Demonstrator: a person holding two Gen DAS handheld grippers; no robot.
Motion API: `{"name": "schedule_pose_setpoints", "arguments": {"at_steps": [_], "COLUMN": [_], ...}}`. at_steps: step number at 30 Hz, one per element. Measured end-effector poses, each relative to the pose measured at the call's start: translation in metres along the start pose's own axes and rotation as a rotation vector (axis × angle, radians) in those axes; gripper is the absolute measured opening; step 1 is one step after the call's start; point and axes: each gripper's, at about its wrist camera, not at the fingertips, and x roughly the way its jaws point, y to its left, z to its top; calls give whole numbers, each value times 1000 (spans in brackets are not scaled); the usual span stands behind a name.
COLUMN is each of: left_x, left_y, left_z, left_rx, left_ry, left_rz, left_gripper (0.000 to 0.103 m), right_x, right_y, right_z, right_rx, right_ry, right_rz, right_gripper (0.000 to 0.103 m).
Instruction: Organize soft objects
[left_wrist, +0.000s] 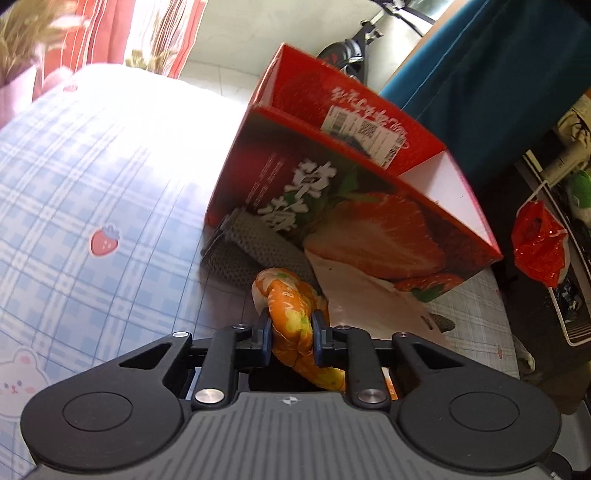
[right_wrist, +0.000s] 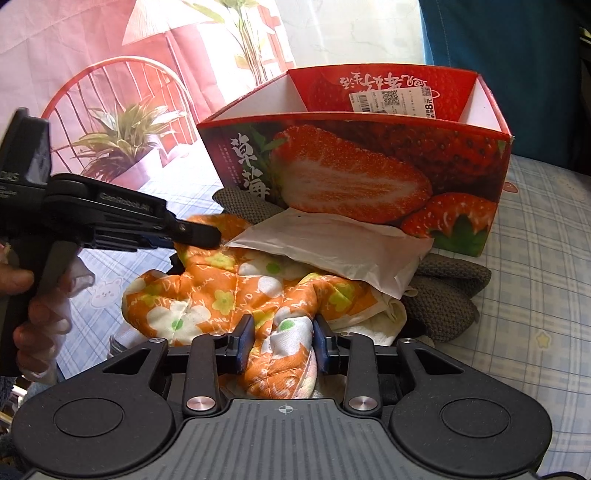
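orange floral cloth (right_wrist: 221, 295) lies on the bed (left_wrist: 92, 177) at 6 o'clock of the strawberry box (right_wrist: 351, 166); left tongs (left_wrist: 291, 332) and right tongs (right_wrist: 284, 339) each pinch a fold, probably to lift it boxward.

Black grippers (right_wrist: 283, 341), blue-padded fingers (right_wrist: 244, 341), silver screws, ribbed grey housing.

The strawberry box (right_wrist: 354, 162) stands open-topped on the bed (right_wrist: 546, 258). In the right wrist view, a knitted cloth (right_wrist: 447, 291) lies at the box's foot, partly under it. A paper bag (right_wrist: 332, 243) leans against the box's front. The flowered cloth (right_wrist: 221, 295) lies before the box, its far edge under the bag. A plastic bag (left_wrist: 539, 243) lies right of the box, off the bed.
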Motion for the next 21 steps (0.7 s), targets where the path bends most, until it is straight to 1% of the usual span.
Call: {"name": "schedule_pose_setpoints", "arguments": {"at_steps": [4,5,13,21], "left_x": [-18,-22,-50,-73], "left_y": [-8,-9,-13,-20], "left_z": [-1,-1,2,12], "left_rx": [49,54,73,85], "left_ry": [-36,-42,-95,-150], "left_rz": [11,10,2,-18], "left_gripper": [21,21,21,21], "right_x": [-4,-5,-17,-38], "right_y": [1,2,4,11], "right_z": [4,4,12,29], "right_rx": [-6,-5,0,-41], "right_ry": [-12,-15,-56,-151], "right_rz": [13,17,47,42], "right_gripper": [16,15,13,12]}}
